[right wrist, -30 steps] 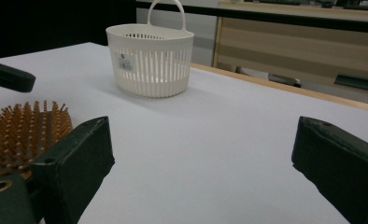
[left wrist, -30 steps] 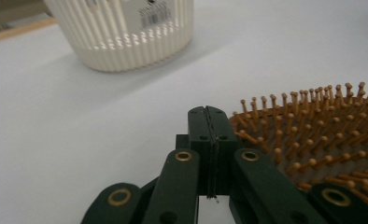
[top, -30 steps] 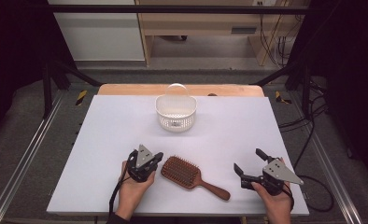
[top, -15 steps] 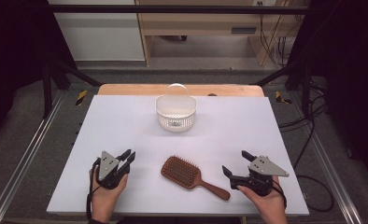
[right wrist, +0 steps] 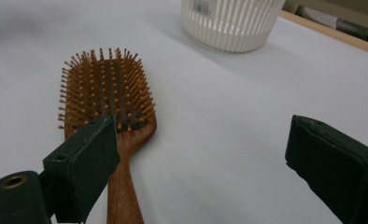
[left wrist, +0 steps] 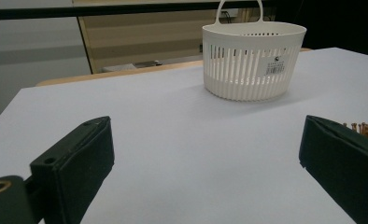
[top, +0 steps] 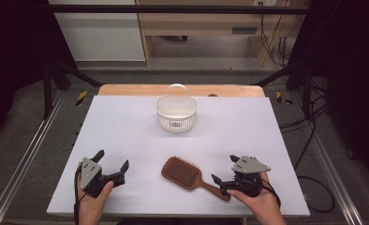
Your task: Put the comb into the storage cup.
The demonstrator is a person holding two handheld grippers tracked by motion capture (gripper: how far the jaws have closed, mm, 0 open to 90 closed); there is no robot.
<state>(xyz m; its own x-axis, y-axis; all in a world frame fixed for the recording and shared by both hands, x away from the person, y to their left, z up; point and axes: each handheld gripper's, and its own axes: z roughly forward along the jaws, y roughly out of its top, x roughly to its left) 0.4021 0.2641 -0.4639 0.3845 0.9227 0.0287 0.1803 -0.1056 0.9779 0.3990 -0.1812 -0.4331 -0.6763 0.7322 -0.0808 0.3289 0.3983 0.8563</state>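
A brown wooden hairbrush (top: pixel 179 172) lies bristles up on the white table (top: pixel 126 126), its handle pointing to the near right. My left gripper (top: pixel 111 160) rests at the near left, well apart from the brush. Its jaws have just been opening and stand wide, with bare table between them (left wrist: pixel 205 140). My right gripper (top: pixel 225 168) sits at the end of the brush handle, open. Its jaws have just widened a little, and its left jaw hangs over the handle (right wrist: pixel 201 140). The brush head (right wrist: pixel 105 93) lies just ahead of it.
A white slotted basket (top: pixel 176 112) with a hoop handle stands at the back middle of the table, also seen as the basket (left wrist: pixel 252 60) ahead of the left gripper. Metal frame rails run along both sides of the table.
My left gripper moved left, away from the brush head, and its jaws went from shut to wide open. My right gripper shifted left toward the brush handle.
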